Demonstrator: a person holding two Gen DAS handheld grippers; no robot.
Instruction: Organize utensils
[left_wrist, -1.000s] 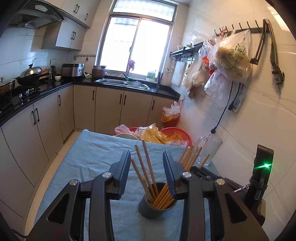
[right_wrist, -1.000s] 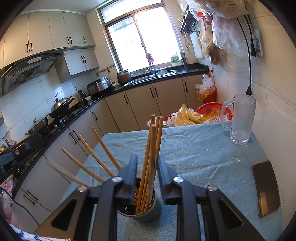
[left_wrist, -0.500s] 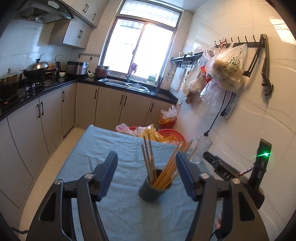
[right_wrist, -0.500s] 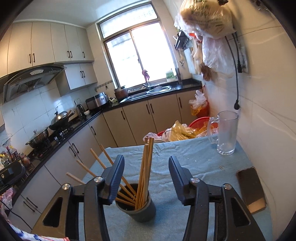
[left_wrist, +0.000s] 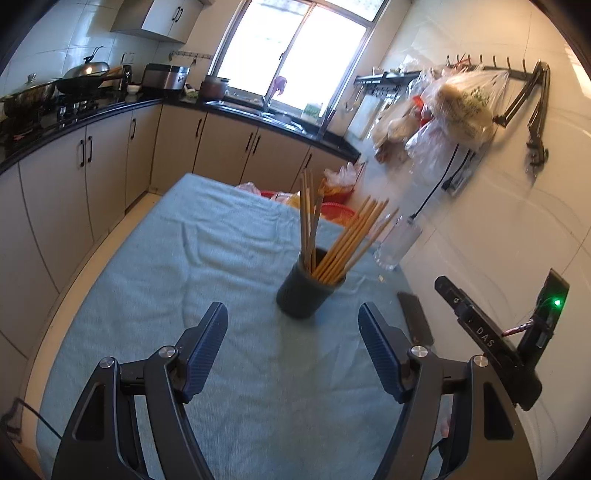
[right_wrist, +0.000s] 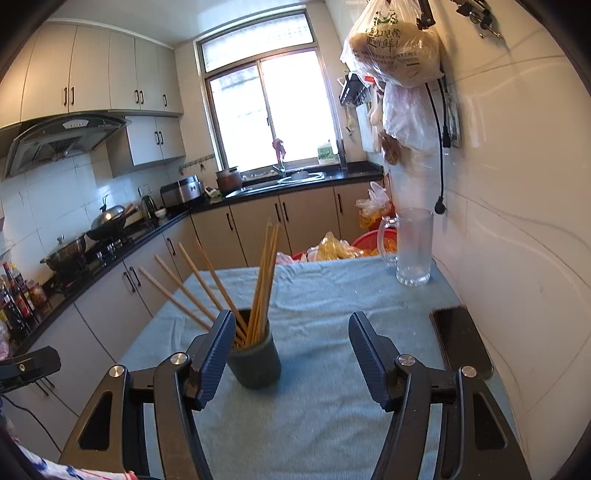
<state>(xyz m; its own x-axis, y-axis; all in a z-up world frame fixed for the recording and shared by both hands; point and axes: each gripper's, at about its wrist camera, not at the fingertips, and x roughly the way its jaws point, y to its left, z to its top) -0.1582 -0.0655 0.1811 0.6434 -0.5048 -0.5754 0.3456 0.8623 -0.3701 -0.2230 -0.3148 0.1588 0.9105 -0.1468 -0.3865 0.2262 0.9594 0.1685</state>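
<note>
A dark grey holder (left_wrist: 304, 291) (right_wrist: 255, 363) stands upright on the blue cloth (left_wrist: 229, 266) (right_wrist: 332, 295) and is full of wooden chopsticks (left_wrist: 334, 238) (right_wrist: 264, 280). Some stand straight, others fan out to one side. My left gripper (left_wrist: 291, 325) hangs short of the holder, its jaws opening with only cloth between them. My right gripper (right_wrist: 291, 332) is also opening. The holder sits just beyond its left finger, apart from both pads.
A glass mug (left_wrist: 397, 242) (right_wrist: 413, 247) stands at the far right of the table by the tiled wall. A dark phone (right_wrist: 460, 341) (left_wrist: 415, 317) lies on the cloth's right edge. Bags and a red basin (right_wrist: 365, 240) sit past the far edge. Cabinets run along the left.
Both grippers have let go of the chopsticks, opened wide and pulled back from the holder. The chopsticks now rest in the holder on their own.
</note>
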